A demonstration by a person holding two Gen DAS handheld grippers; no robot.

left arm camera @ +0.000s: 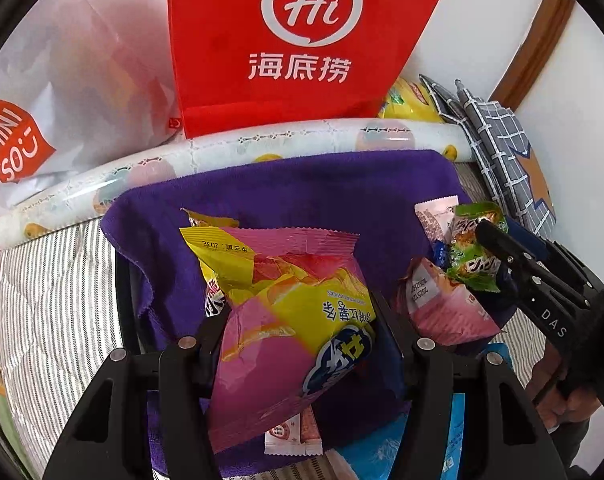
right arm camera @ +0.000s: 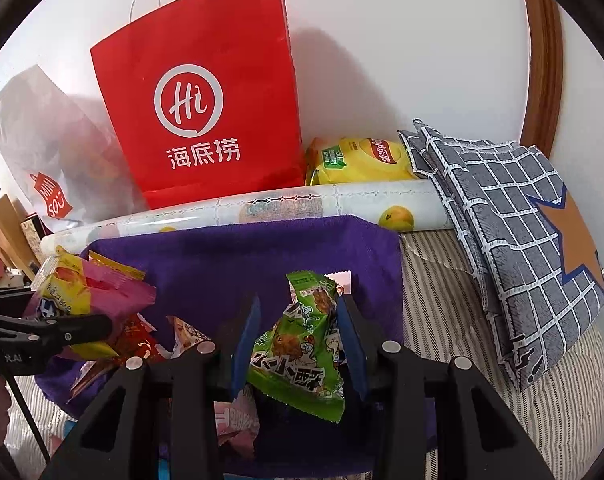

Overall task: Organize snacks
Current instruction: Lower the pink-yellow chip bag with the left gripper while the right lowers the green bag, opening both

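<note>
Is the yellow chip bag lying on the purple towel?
No, the yellow chip bag lies behind the patterned roll, beside the red bag, off the purple towel.

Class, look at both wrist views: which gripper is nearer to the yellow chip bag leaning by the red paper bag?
Right. The right gripper, holding the green snack packet, sits below the yellow chip bag. The left gripper, holding the pink-and-yellow packet, is farther left.

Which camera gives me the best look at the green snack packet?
The right wrist view. There the green snack packet fills the centre, its printed front facing the camera, clamped in the right gripper. The left wrist view shows the same packet small at the right edge, crumpled and partly hidden behind that gripper's finger.
</note>
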